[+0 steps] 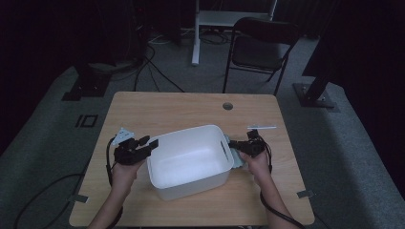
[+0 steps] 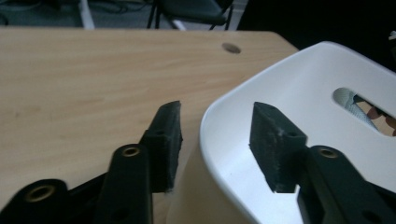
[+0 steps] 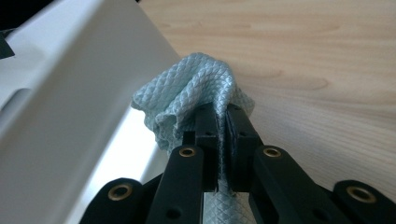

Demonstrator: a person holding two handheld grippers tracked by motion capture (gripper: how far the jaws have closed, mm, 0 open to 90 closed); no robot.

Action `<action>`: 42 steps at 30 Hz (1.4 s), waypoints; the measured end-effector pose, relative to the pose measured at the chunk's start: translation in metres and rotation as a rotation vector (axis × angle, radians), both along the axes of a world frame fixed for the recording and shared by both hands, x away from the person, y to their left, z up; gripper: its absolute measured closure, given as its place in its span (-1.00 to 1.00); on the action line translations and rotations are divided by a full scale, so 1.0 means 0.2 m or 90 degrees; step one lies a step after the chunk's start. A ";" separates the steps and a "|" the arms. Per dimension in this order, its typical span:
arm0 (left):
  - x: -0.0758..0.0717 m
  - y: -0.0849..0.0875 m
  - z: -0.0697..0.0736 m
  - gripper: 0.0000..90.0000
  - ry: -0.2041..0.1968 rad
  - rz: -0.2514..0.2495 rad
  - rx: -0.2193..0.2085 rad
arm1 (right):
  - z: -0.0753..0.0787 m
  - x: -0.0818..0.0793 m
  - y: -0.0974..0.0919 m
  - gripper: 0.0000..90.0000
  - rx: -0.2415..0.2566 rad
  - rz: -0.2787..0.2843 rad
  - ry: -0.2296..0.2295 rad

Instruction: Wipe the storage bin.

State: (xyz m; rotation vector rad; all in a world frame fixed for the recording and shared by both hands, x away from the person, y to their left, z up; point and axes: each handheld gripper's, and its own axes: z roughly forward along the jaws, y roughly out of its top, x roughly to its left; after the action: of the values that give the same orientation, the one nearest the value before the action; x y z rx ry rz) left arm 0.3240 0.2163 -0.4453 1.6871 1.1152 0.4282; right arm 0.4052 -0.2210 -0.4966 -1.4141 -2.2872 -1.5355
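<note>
A white plastic bin (image 1: 186, 131) stands in the middle of the wooden table (image 1: 167, 107). My left gripper (image 1: 149, 142) is at the bin's left end. In the left gripper view its jaws (image 2: 217, 135) straddle the bin's rim (image 2: 210, 116), one outside and one inside, with gaps on both sides, so it is open. My right gripper (image 1: 235, 144) is at the bin's right end, just outside the handle slot. There it (image 3: 222, 116) is shut on a light blue textured cloth (image 3: 196, 84), bunched against the bin's outer wall (image 3: 70, 93). The cloth (image 2: 350, 100) shows through the slot.
A thin white strip (image 1: 261, 128) lies on the table behind the right hand. A round cable hole (image 1: 228, 106) sits near the far edge. A black folding chair (image 1: 260, 47) and a desk frame stand beyond the table, with cables on the floor.
</note>
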 end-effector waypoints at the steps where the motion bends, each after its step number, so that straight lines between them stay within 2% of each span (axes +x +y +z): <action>1: 0.00 0.00 0.01 0.09 -0.006 -0.010 0.000 | 0.01 -0.01 -0.01 0.90 0.006 -0.004 -0.003; 3: 0.01 0.01 0.02 0.00 -0.013 -0.037 0.004 | 0.03 -0.04 -0.03 0.90 0.009 -0.006 -0.013; 5: 0.02 0.01 0.03 -0.03 -0.019 -0.052 0.030 | 0.05 -0.06 -0.05 0.90 0.017 -0.010 -0.019; 9: 0.03 0.00 0.04 -0.04 -0.045 -0.060 0.069 | 0.06 -0.09 -0.09 0.90 0.025 -0.019 -0.029; 12: 0.04 0.01 0.06 -0.04 -0.052 -0.064 0.062 | 0.07 -0.11 -0.11 0.90 0.026 -0.022 -0.030; 13: 0.05 0.02 0.06 -0.03 -0.055 -0.077 0.055 | 0.07 -0.12 -0.11 0.90 0.031 -0.024 -0.026; 16: 0.06 0.03 0.07 -0.03 -0.066 -0.087 0.060 | 0.06 -0.13 -0.13 0.90 0.036 -0.028 -0.026; 20: 0.09 0.05 0.08 -0.04 -0.062 -0.090 0.056 | 0.06 -0.14 -0.15 0.90 0.042 -0.035 -0.023; 24: 0.11 0.05 0.07 -0.03 -0.071 -0.113 0.063 | 0.07 -0.16 -0.17 0.90 0.047 -0.037 -0.025; 28: 0.13 0.04 0.05 0.02 -0.062 -0.141 0.052 | 0.07 -0.16 -0.18 0.90 0.046 -0.041 -0.025; 32: 0.15 0.04 0.04 0.08 -0.059 -0.133 0.062 | 0.07 -0.17 -0.18 0.90 0.046 -0.042 -0.024; 35: 0.16 0.03 0.03 0.17 -0.058 -0.145 0.068 | 0.06 -0.17 -0.19 0.90 0.046 -0.042 -0.023; 38: 0.17 0.02 0.02 0.21 -0.046 -0.143 0.078 | 0.06 -0.18 -0.19 0.90 0.047 -0.043 -0.022; 40: 0.17 0.02 0.02 0.21 -0.039 -0.149 0.067 | 0.06 -0.18 -0.20 0.90 0.049 -0.043 -0.022; 42: 0.17 0.01 0.01 0.33 -0.035 -0.142 0.078 | 0.06 -0.18 -0.20 0.90 0.046 -0.046 -0.022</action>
State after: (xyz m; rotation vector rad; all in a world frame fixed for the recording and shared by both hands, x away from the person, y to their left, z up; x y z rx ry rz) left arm 0.3586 0.2188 -0.4432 1.8725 0.8634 0.4044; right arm 0.3691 -0.2609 -0.4848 -1.4778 -2.1978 -1.6588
